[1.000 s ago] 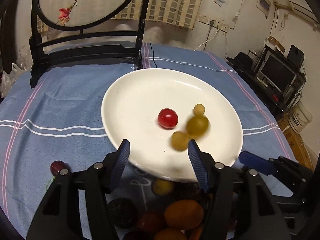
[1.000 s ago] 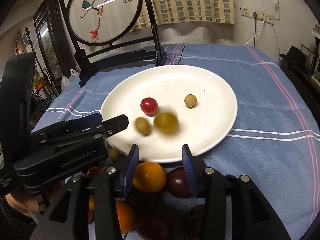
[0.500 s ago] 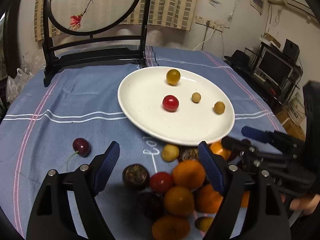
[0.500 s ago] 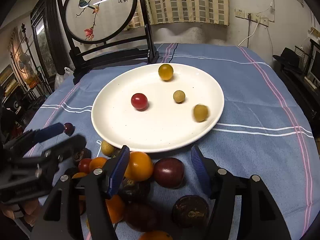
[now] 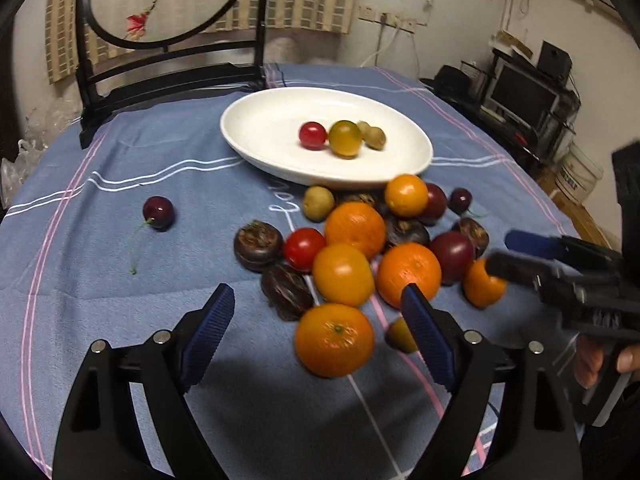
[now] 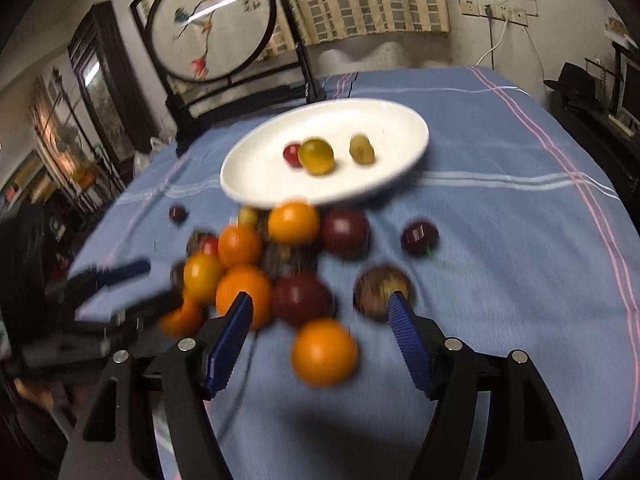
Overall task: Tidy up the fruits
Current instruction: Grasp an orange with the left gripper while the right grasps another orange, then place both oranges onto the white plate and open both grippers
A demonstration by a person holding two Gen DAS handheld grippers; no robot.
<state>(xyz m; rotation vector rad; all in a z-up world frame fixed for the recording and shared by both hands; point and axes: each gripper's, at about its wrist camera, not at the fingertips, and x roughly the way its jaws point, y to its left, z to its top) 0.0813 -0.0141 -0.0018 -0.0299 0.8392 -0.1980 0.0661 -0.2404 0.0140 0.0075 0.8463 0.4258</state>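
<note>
While my left gripper (image 5: pixel 316 336) hovers low over the near edge of the counter (image 5: pixel 80 208), its jaws stand wide apart and hold nothing. From the left wrist view, the nearest orange (image 5: pixel 335 340) lies on the cloth just ahead, between the blue pads and closer to the right one. It is round, so no long axis matters. Behind it the fruit pile (image 5: pixel 360 248) spreads toward the white plate (image 5: pixel 256 140) at the far middle, which already carries a red tomato (image 5: pixel 313 135), a yellow one and two small olive-coloured fruits. A lone cherry (image 5: pixel 159 213) sits well apart toward the left edge.

From the right wrist view, blurred by motion, my right gripper (image 6: pixel 322 330) is likewise spread open and empty, tilted down at the counter. The same orange (image 6: pixel 324 351) sits squarely between its pads, so I judge this hand better lined up for the pick. The left tool shows dark at the left edge.
</note>
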